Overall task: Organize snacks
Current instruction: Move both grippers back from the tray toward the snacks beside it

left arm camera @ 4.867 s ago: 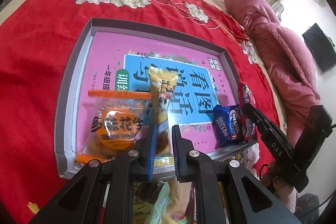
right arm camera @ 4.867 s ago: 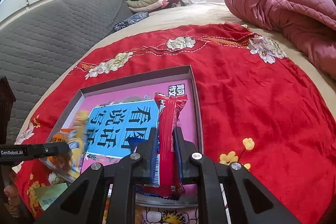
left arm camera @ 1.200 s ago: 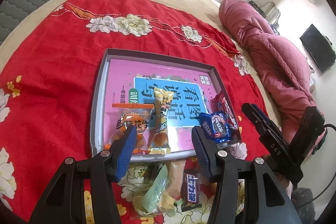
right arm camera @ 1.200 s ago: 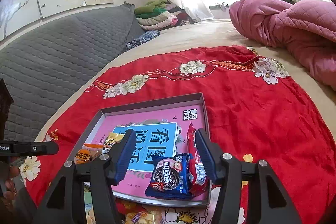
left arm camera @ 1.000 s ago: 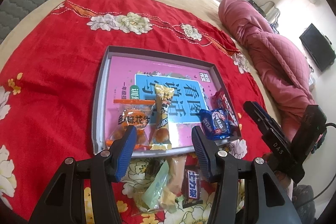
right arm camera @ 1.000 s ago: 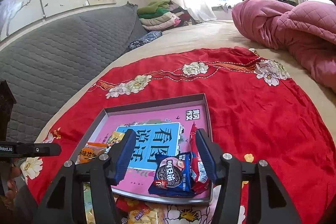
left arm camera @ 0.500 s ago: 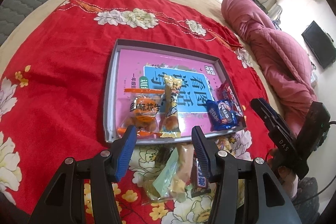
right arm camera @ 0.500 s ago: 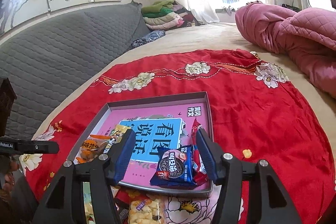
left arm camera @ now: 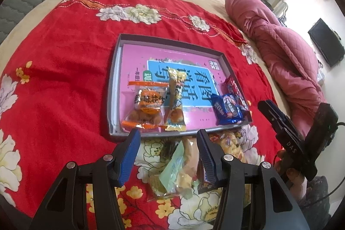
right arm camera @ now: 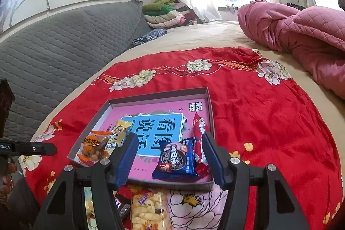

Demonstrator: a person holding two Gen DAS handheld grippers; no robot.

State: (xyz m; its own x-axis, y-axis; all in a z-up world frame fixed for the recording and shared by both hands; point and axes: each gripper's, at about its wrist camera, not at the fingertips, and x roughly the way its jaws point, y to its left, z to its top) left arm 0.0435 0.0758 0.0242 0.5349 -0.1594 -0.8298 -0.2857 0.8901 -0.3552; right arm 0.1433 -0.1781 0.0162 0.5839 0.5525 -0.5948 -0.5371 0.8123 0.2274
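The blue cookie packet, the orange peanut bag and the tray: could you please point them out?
blue cookie packet [right arm camera: 175,158]: right wrist view, printed cookie.
orange peanut bag [left arm camera: 148,103]: left wrist view, round label.
tray [left arm camera: 112,89]: left wrist view, left wall.

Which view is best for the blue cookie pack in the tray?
Right wrist: the blue cookie pack lies close and centred between the open fingers, print legible. Left wrist shows it smaller, off right in the tray.

Ahead of the left gripper [left arm camera: 168,139], the tray's [left arm camera: 172,43] far half lies bare. Its near edge carries an orange packet [left arm camera: 147,106], a yellow packet [left arm camera: 175,98] and a blue cookie packet [right arm camera: 175,157]. Loose snacks [left arm camera: 174,171], apparently overlapping, crowd the cloth beneath the fingers.
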